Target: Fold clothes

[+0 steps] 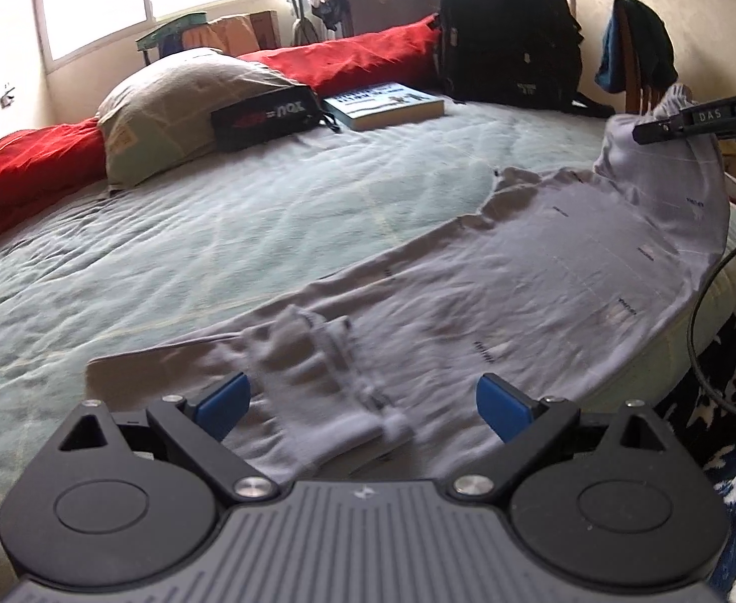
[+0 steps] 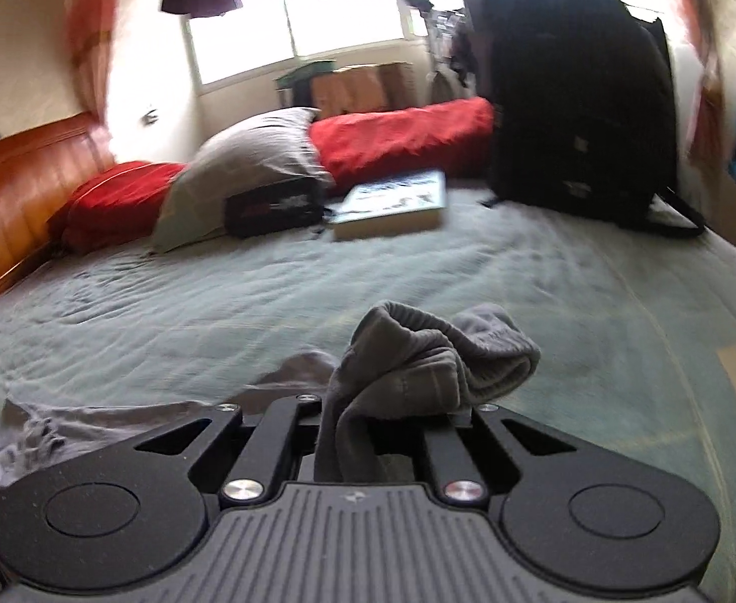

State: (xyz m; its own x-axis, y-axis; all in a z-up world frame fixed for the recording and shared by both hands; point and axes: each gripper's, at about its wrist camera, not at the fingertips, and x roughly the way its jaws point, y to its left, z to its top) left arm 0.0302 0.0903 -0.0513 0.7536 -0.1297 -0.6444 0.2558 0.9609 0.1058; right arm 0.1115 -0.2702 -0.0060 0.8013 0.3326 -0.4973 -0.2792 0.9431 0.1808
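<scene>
On the bed (image 1: 217, 231), a grey shirt (image 1: 543, 271) is being pinched and lifted by the right gripper (image 2: 393, 402), perhaps by its hem; the left gripper (image 1: 362, 402) is being held spread wide above it.

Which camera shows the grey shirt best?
The left wrist view: the grey shirt lies spread across the bed. The right wrist view shows only its bunched end clamped in the right gripper.

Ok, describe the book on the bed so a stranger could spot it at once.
Start at the tall black backpack standing at the far side of the bed, in front of the window. Just left of it, flat on the cover before the long red cushion, lies the book. It is the one thick, hard-edged block, with a blue-and-white cover and pale page edges, beside a soft black pouch.
</scene>
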